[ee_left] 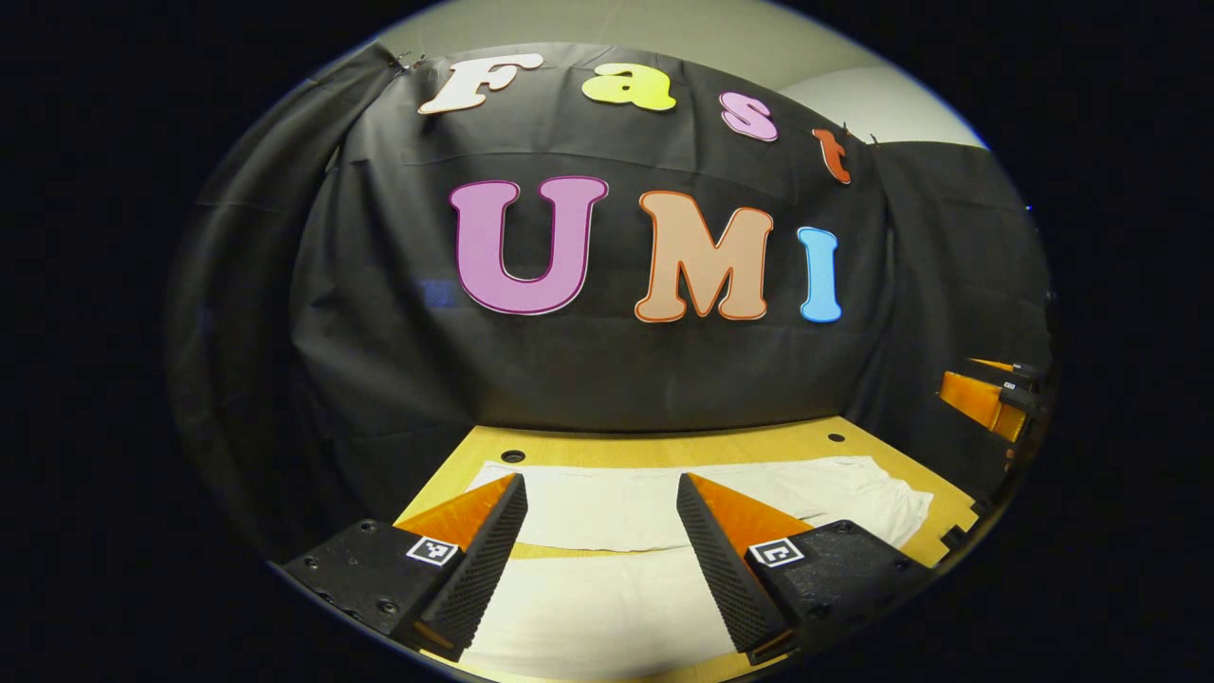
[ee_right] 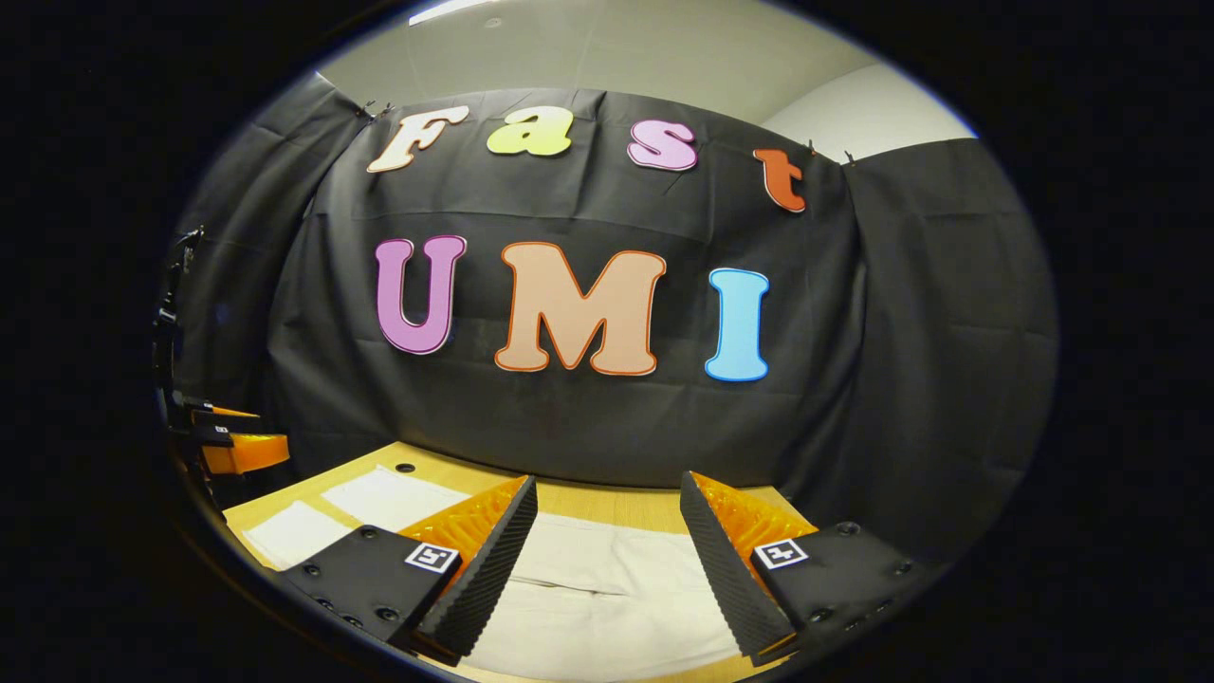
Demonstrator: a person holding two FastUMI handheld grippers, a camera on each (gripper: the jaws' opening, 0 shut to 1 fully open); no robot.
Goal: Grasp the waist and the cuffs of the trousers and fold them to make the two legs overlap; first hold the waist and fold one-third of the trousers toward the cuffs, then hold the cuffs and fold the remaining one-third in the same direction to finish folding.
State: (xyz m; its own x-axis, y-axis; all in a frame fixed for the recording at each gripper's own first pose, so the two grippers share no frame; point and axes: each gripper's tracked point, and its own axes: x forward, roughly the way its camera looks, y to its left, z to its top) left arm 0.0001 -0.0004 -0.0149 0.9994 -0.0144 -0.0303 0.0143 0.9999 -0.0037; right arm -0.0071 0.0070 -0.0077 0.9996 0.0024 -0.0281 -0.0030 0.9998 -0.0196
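While both pairs of tongs are held above the table (ee_left: 664, 448), white trousers (ee_left: 607, 512) are seen spread flat on its wooden top, in front of the black cloth wall (ee_left: 588, 379) of the booth. In the left gripper view, the left tongs (ee_left: 601, 493) are held wide apart with nothing between the fingers, and the trousers lie below and beyond them; a strip of bare wood can be made out between two stretches of the white fabric, which look like the two legs, though which end is the waist cannot be told. A crumpled end of the trousers is seen toward the right edge of the table. At the far right of that view, part of the other tongs is seen well apart from the fabric. In the right gripper view, the right tongs (ee_right: 608, 493) are likewise spread open and empty, raised over the trousers (ee_right: 607, 588), whose folds and a seam are seen between the fingers. More white fabric is seen to the left on the table (ee_right: 607, 498), and the left tongs (ee_right: 232, 446) are glimpsed at the far left edge. Round holes are seen in the tabletop near its far edge
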